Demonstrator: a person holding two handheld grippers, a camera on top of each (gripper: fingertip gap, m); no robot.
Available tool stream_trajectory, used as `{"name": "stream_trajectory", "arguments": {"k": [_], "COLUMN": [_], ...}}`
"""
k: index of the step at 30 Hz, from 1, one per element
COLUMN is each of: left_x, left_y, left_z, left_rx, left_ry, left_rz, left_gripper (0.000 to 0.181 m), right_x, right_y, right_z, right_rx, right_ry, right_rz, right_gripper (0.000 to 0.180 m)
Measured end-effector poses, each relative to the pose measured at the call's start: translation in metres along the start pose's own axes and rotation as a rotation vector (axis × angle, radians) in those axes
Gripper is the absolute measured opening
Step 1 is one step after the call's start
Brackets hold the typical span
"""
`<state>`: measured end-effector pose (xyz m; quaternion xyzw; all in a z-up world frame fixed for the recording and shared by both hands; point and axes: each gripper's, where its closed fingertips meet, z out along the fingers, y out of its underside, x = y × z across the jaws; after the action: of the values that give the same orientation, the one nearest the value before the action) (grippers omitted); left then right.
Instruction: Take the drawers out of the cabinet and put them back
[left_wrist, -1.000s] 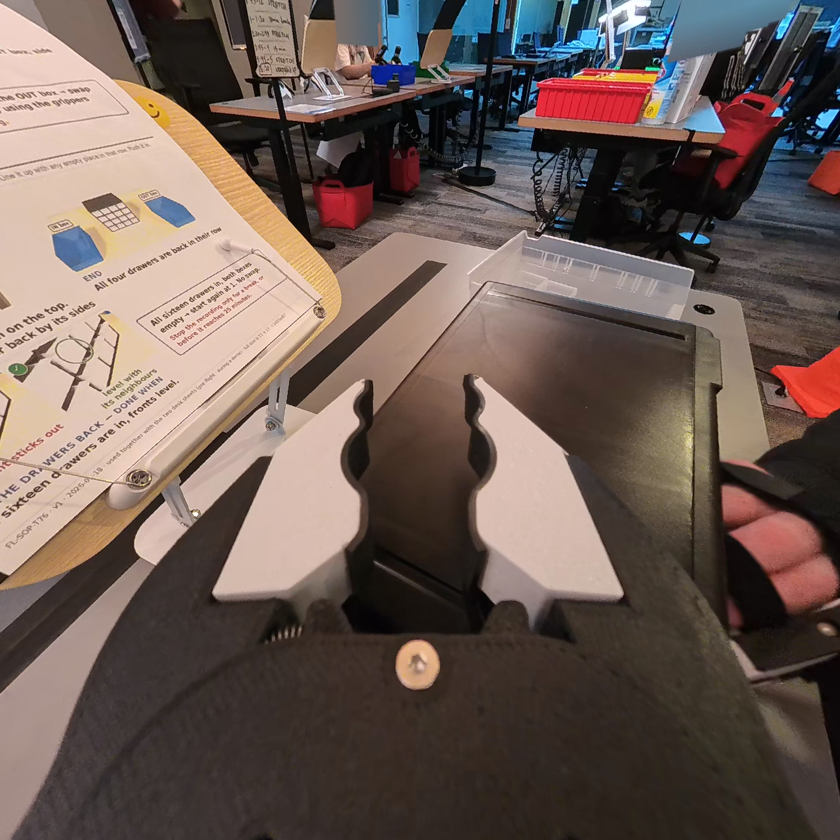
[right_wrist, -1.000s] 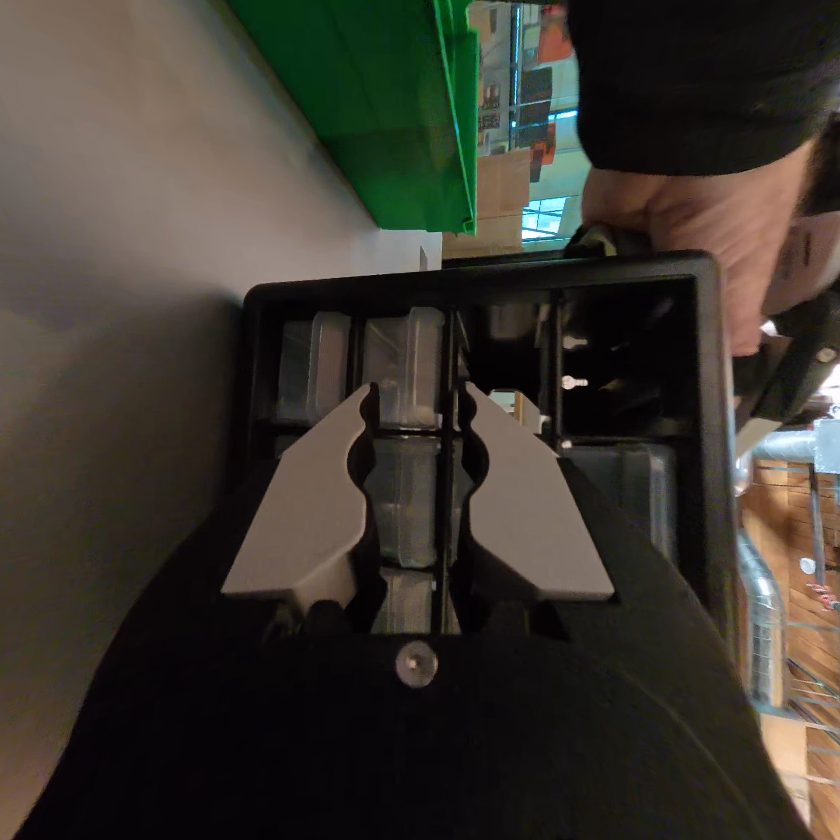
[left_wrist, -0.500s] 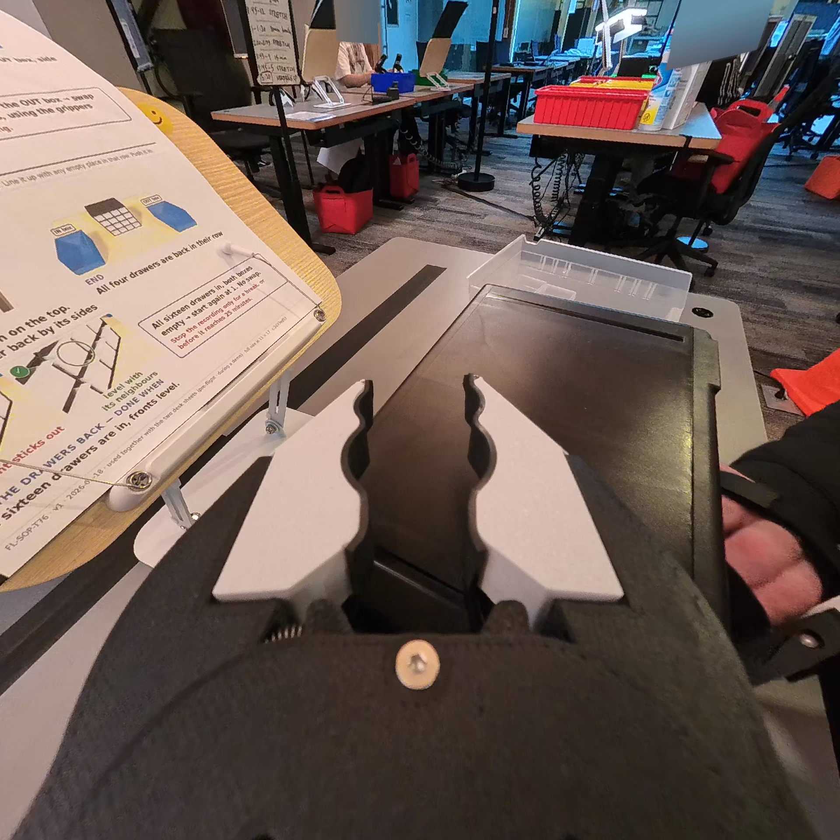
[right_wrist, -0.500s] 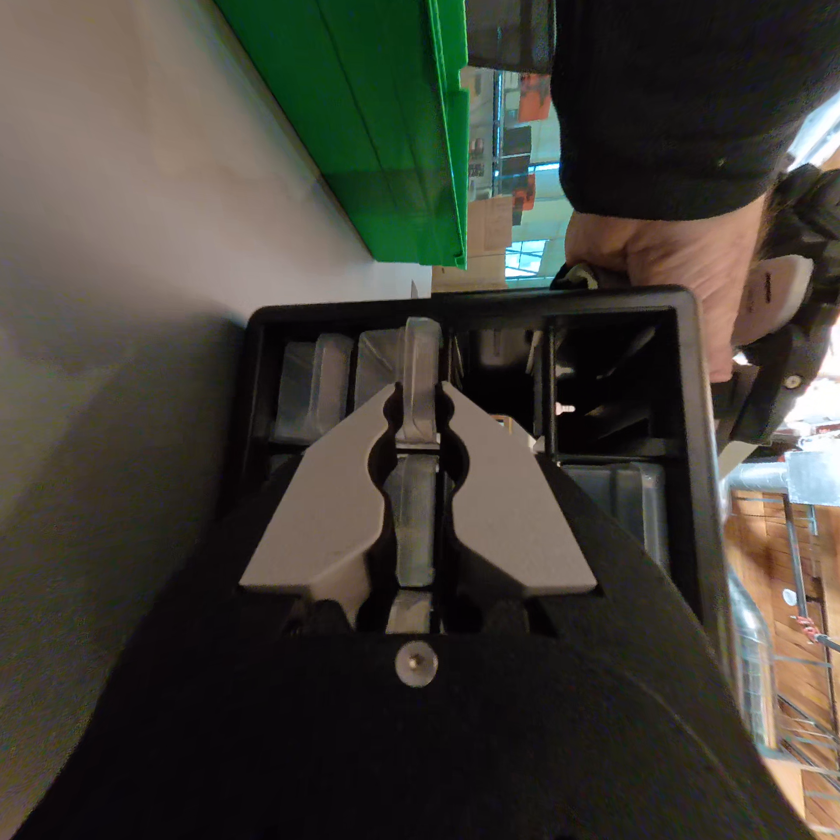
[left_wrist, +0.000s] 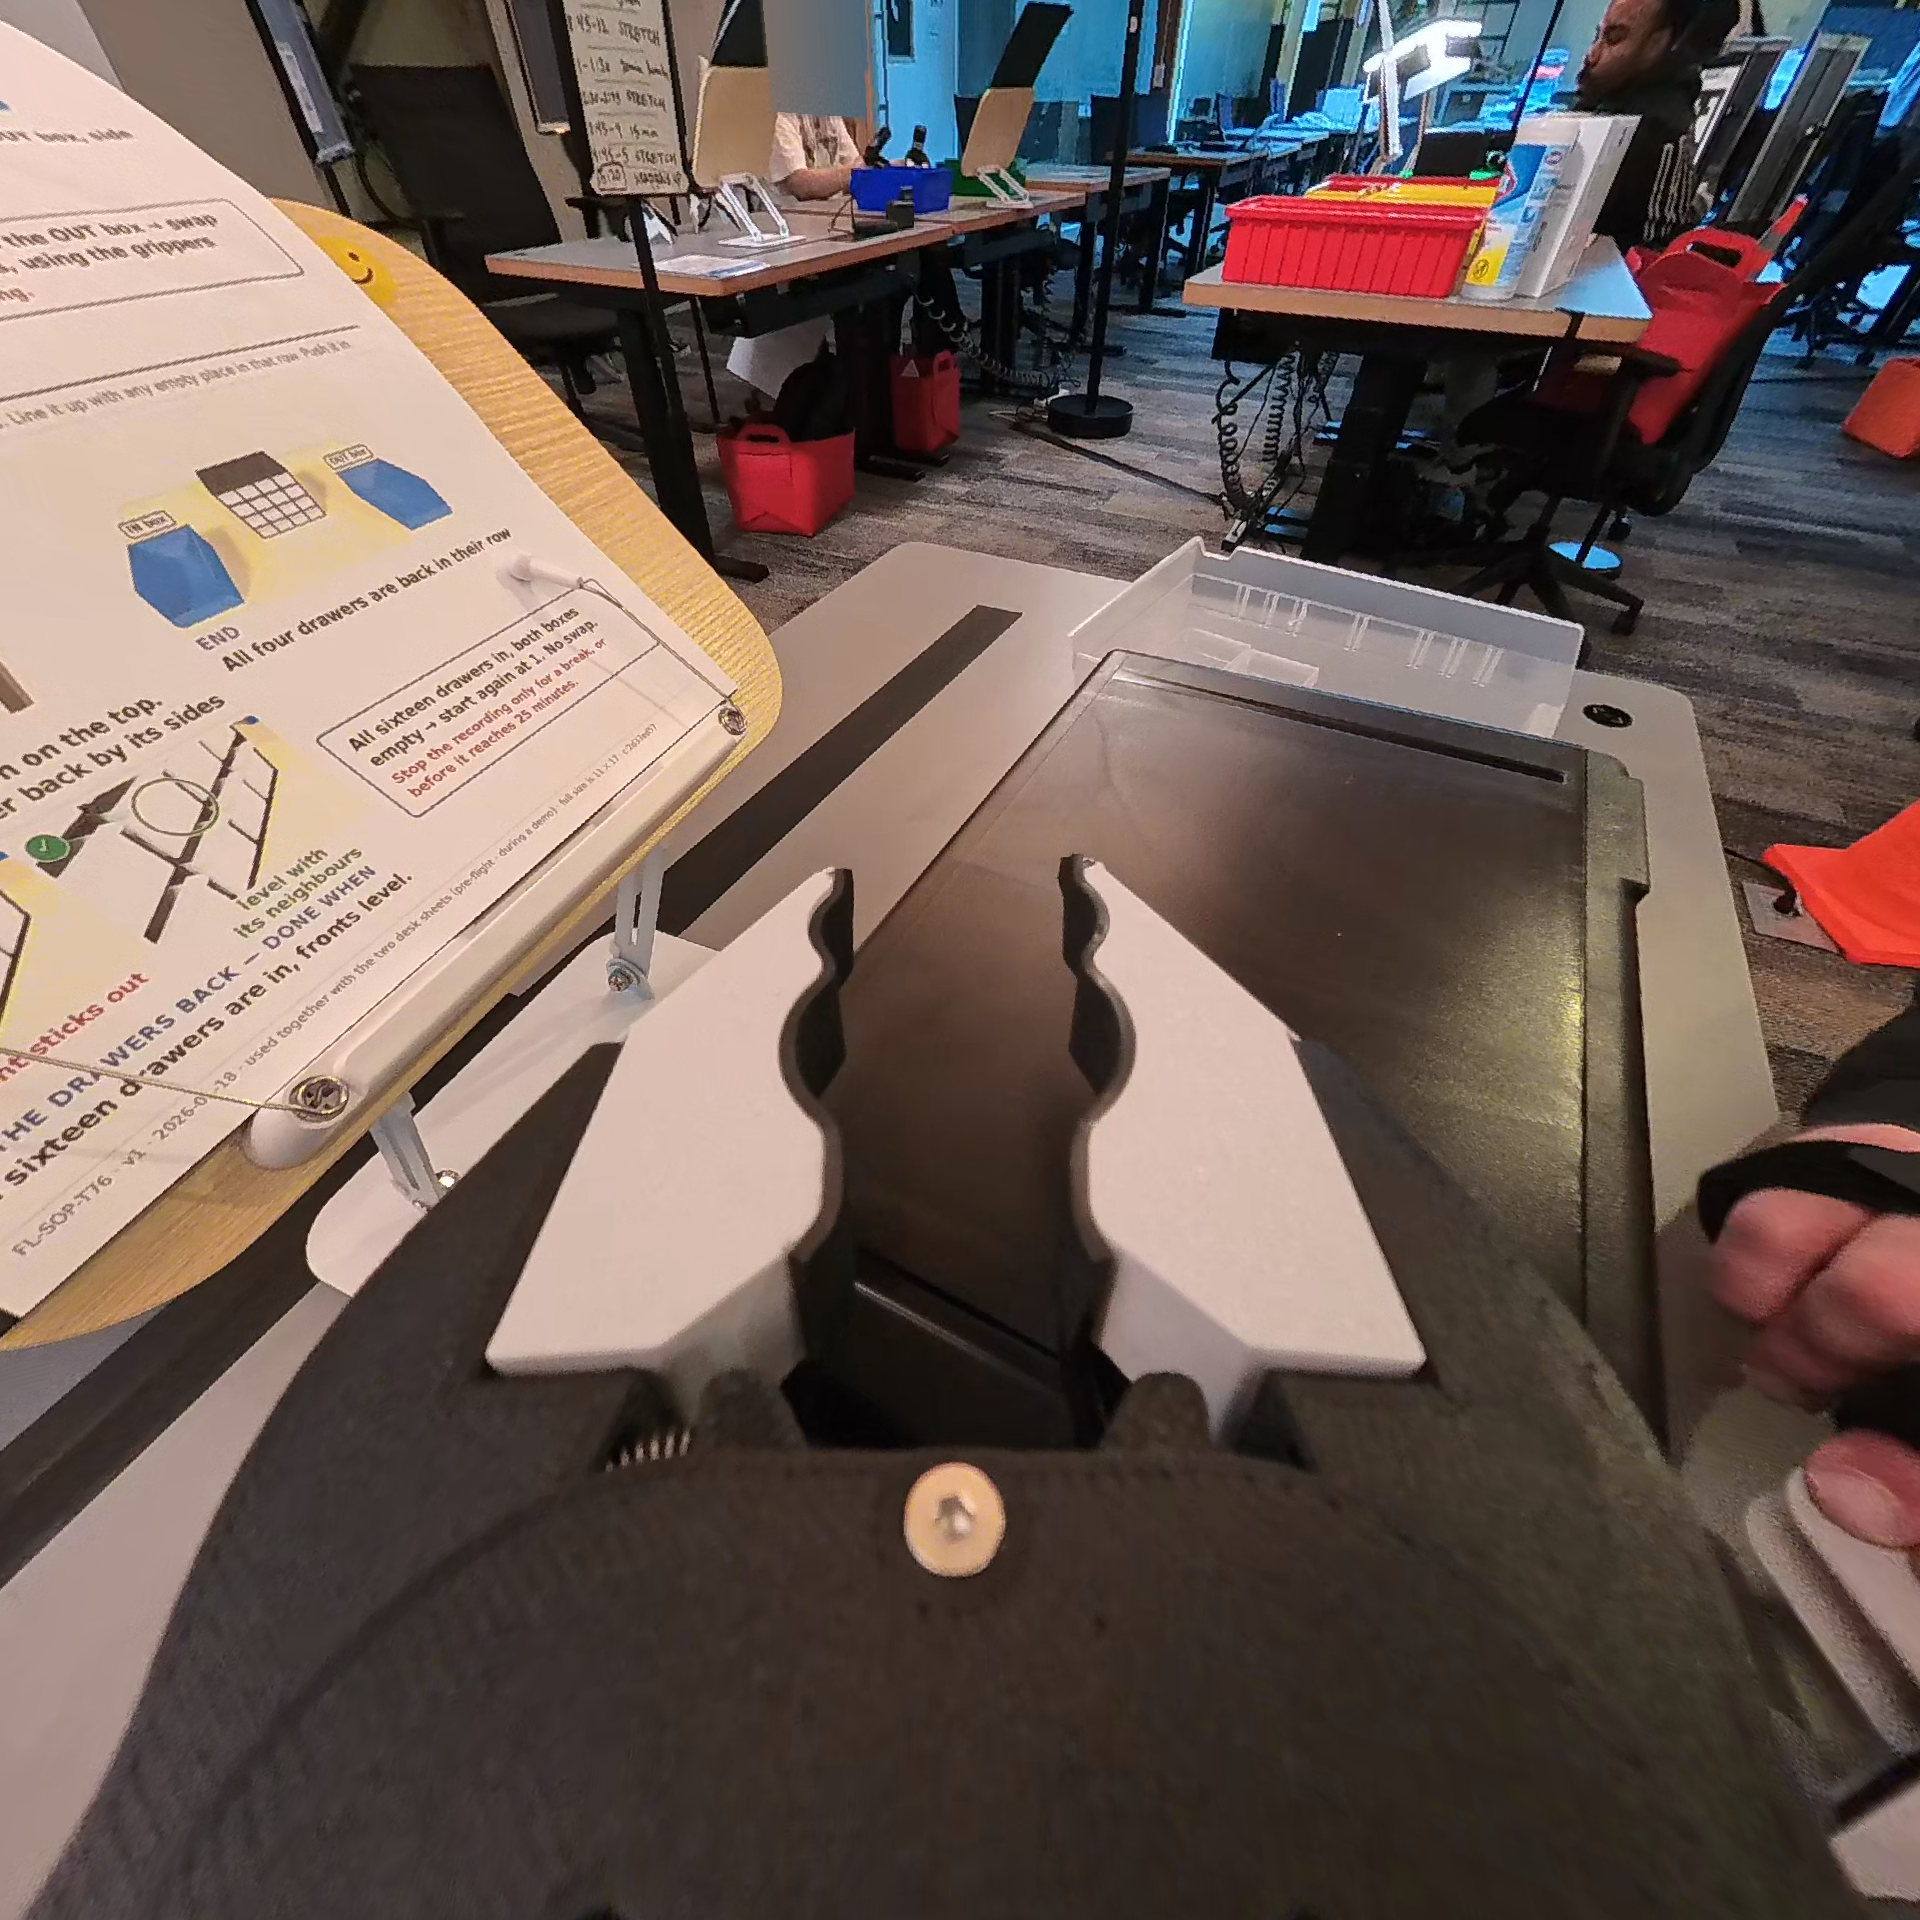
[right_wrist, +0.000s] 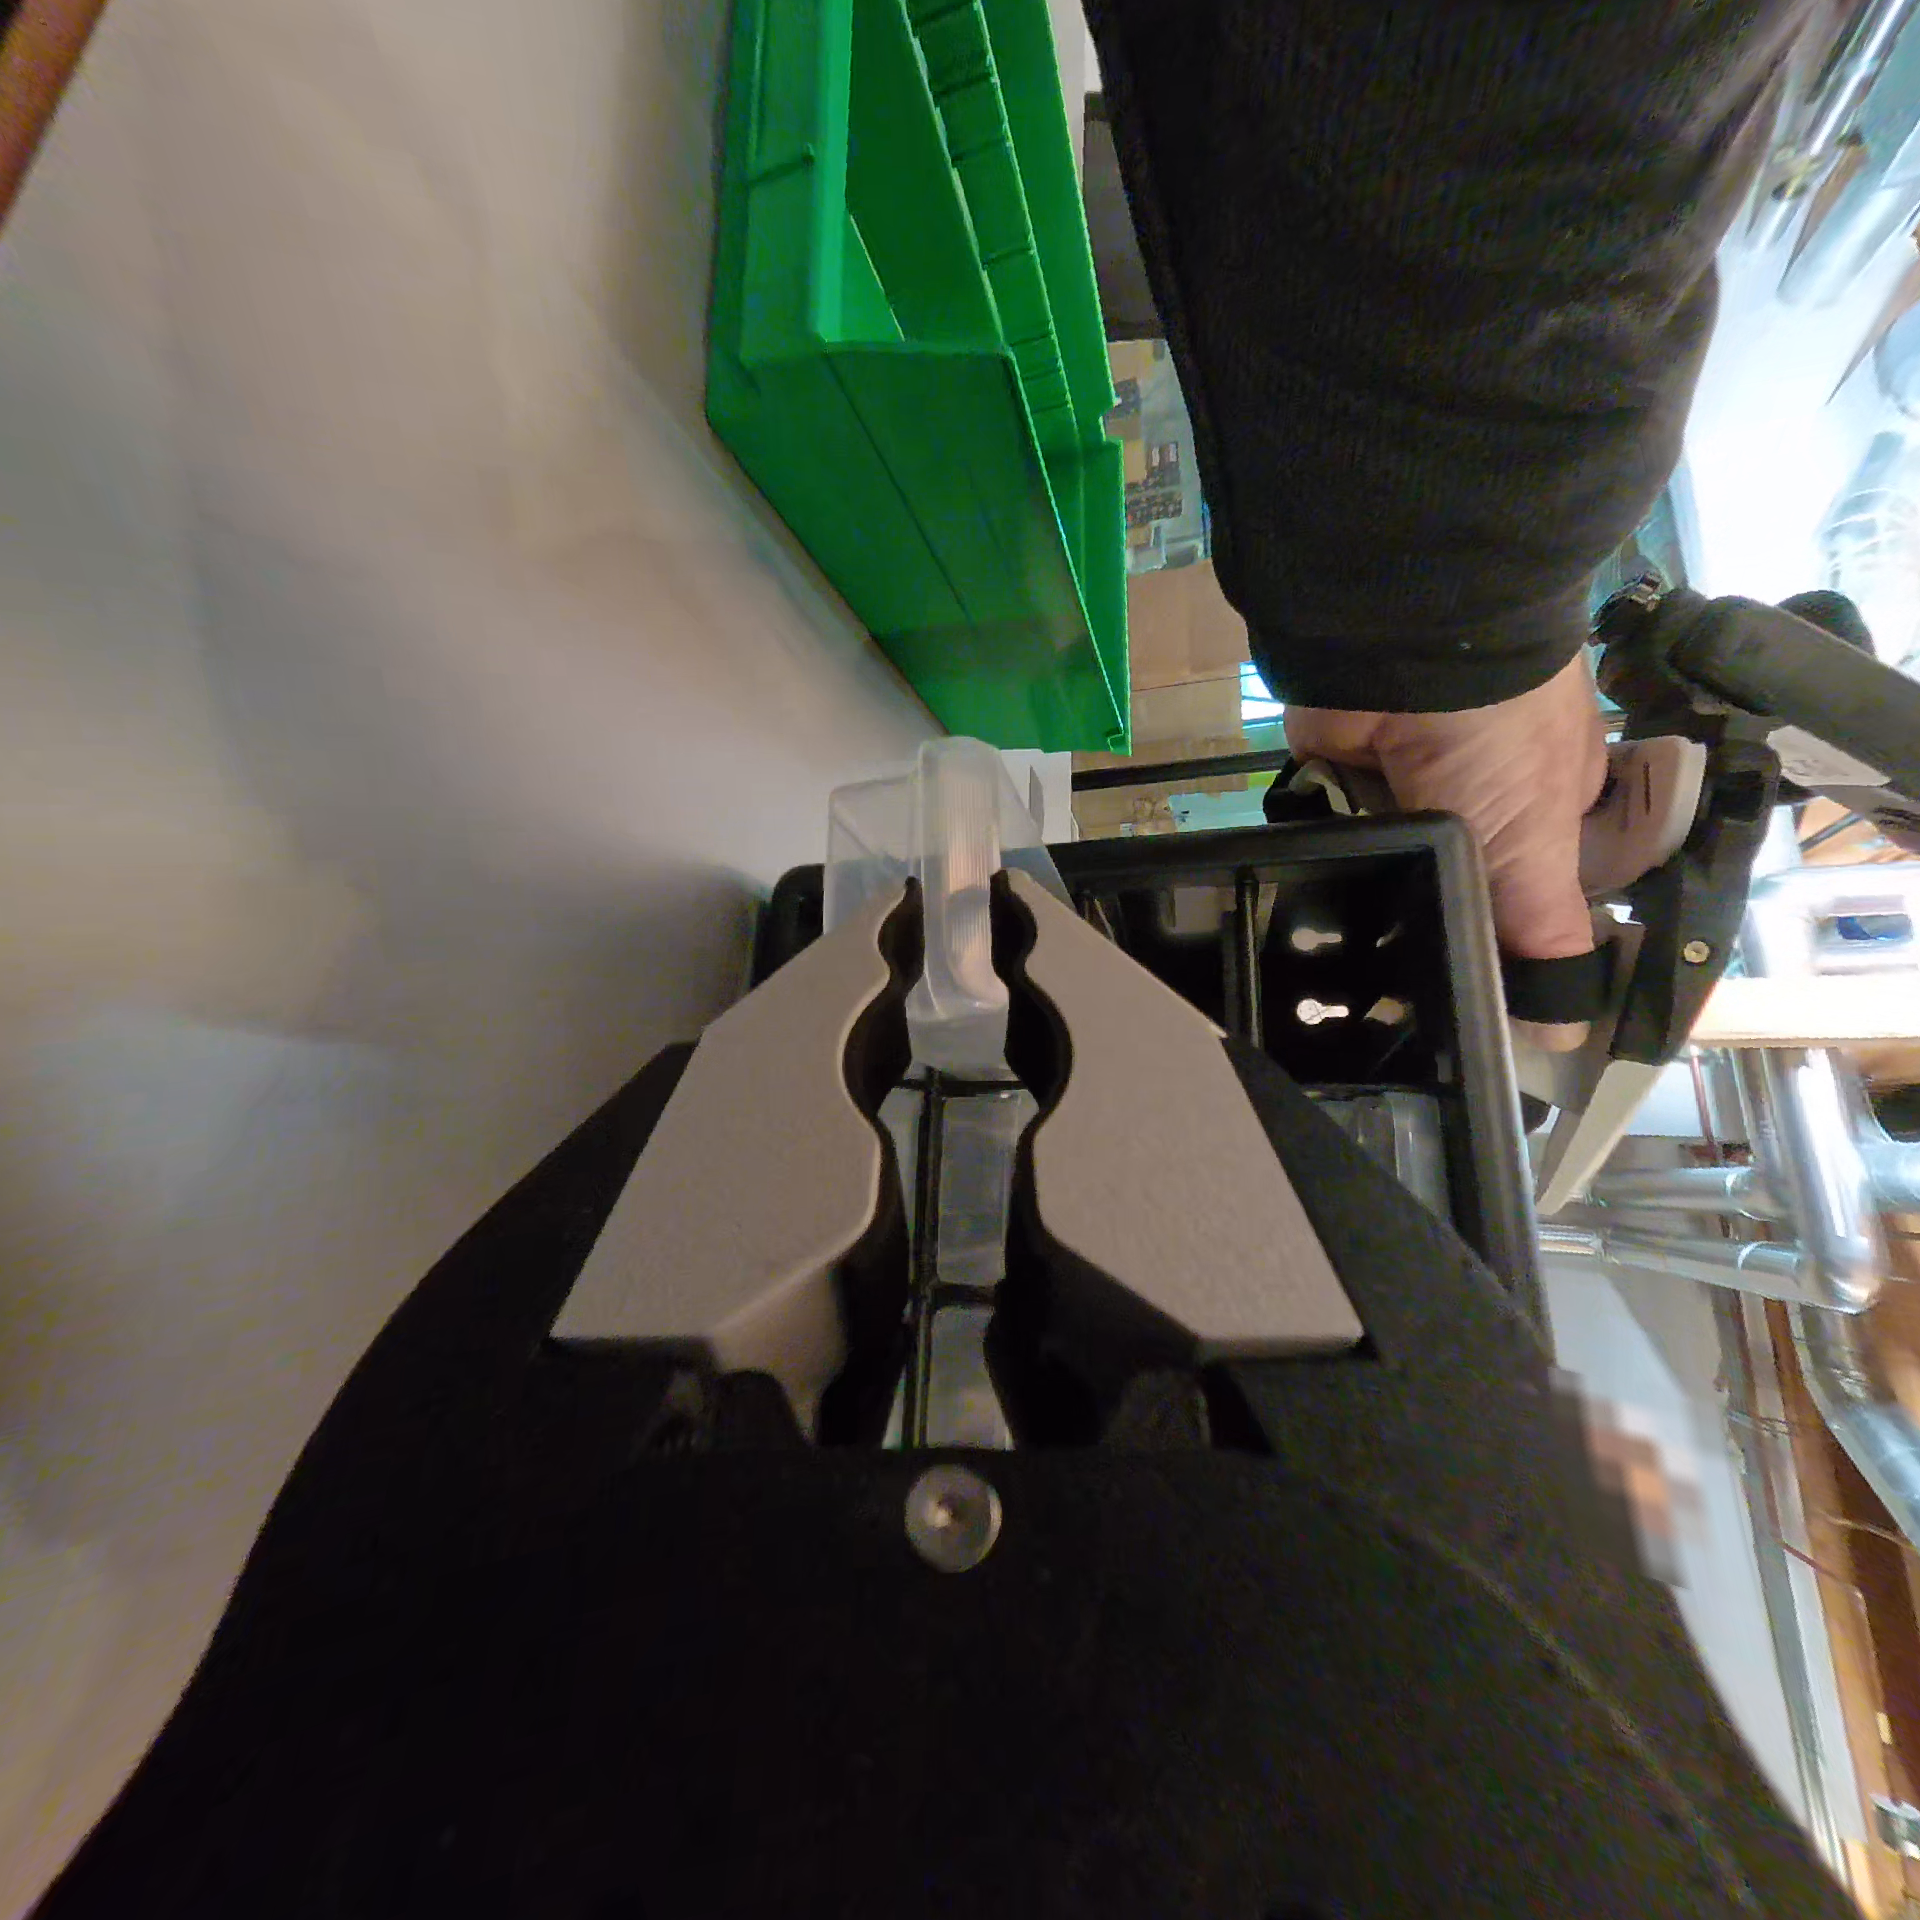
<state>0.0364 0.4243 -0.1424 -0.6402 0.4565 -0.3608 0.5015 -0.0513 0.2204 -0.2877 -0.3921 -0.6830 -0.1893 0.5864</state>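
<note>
The black drawer cabinet (left_wrist: 1299, 873) lies under my left gripper (left_wrist: 951, 883), which is open and rests over its top panel. In the right wrist view the cabinet's front (right_wrist: 1455, 935) shows its compartments, some holding clear drawers and some bare. My right gripper (right_wrist: 956, 894) is shut on the handle of a clear plastic drawer (right_wrist: 961, 831), which is pulled out in front of the cabinet. The left gripper (right_wrist: 1662, 935), held by a hand, shows at the cabinet's far side.
A green bin (right_wrist: 935, 416) stands on the grey table (right_wrist: 364, 623) past the cabinet. A clear tray (left_wrist: 1330, 644) sits behind the cabinet. An instruction sheet on a wooden stand (left_wrist: 312, 675) is at the left. The hand on the right gripper (left_wrist: 1818, 1299) is at the right.
My right gripper closed on a clear drawer's handle and drew the drawer out of the cabinet. The left gripper stayed open on the cabinet's top.
</note>
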Motion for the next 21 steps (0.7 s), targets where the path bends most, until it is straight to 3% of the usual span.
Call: {"name": "stream_trajectory", "arguments": {"k": [7,14,21], "left_x": [0.000,0.000,0.000], "left_y": [0.000,0.000,0.000], "left_z": [0.000,0.000,0.000], "left_rx": [-0.006,-0.006,-0.006], "left_ry": [-0.002,-0.003,-0.002], "left_rz": [0.000,0.000,0.000], "left_gripper": [0.040,0.040,0.040], "right_x": [-0.014,0.010,0.025], "right_y": [-0.027,-0.043,-0.023], "right_z": [-0.015,-0.032,-0.034], "right_rx": [0.070,0.119,0.123], "right_ry": [-0.038,-0.023,-0.041], "right_rz": [0.057,0.095,0.148], "right_gripper": [0.011,0.001,0.001]}}
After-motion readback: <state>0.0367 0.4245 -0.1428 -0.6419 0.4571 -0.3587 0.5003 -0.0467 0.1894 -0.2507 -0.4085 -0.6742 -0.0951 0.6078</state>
